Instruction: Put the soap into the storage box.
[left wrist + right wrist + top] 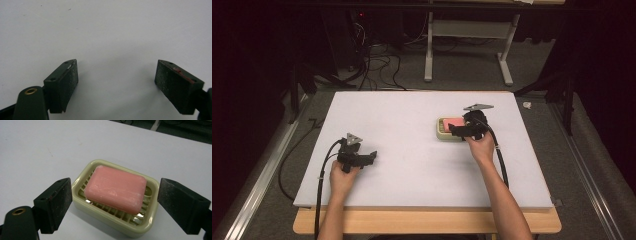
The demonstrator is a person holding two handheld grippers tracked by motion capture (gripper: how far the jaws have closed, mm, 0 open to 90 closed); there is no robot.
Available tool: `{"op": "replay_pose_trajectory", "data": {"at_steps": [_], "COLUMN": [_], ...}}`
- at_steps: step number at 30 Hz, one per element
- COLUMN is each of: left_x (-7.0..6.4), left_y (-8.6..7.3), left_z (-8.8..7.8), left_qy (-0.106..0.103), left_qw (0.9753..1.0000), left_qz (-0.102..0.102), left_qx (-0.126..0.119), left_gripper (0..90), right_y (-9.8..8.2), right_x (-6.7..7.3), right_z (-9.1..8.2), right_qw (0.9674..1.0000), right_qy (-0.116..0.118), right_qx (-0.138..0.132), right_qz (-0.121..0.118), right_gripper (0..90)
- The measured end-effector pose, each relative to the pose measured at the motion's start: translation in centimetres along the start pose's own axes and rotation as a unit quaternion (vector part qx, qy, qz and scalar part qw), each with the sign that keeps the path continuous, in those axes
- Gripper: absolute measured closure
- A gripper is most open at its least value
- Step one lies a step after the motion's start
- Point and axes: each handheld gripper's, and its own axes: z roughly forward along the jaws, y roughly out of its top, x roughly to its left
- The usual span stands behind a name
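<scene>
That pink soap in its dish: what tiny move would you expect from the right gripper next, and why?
Probably the right gripper closes. Its jaws stand open on either side of the pale green dish holding the pink soap, not yet touching it, so narrowing them is likely the next step. The left gripper rests open over bare table.

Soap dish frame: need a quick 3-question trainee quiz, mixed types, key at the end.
1. True or false: the pink soap lies on the slatted insert of the soap dish.
2. The jaws of the right gripper stand: A) shut on the soap, B) open on either side of the dish, C) open over bare table.
3. Fill in: the left gripper is open over the bare ____ table.

Key: 1 true; 2 B; 3 white.
</scene>
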Motion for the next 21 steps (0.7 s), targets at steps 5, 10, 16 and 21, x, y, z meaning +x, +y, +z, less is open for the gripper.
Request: {"op": "replay_pose_trajectory", "data": {"at_steps": [5,10,16,21], "left_x": [0.0,0.0,0.0,0.0], "left_y": [0.0,0.0,0.0,0.0], "left_z": [0.0,0.0,0.0,0.0], "left_qy": [0.0,0.0,0.0,0.0], "left_qw": [1.0,1.0,1.0,1.0], "left_qz": [0.0,0.0,-0.001,0.0], "left_qx": [0.0,0.0,0.0,0.0], "left_gripper": [19.3,19.2,19.3,19.3], "right_y": [0.2,0.1,0.1,0.2], "right_x": [-0.3,-0.4,-0.3,-0.2], "right_z": [-1.0,-1.5,-2.0,-2.6], "right_qw": [0.9999,0.9999,0.9998,0.9997], "right_qy": [0.001,0.0,0.005,0.009], "right_qx": [-0.012,-0.013,-0.017,-0.023], "right_qz": [0.002,-0.002,-0.004,-0.008], "right_gripper": [13.8,13.9,13.8,13.8]}}
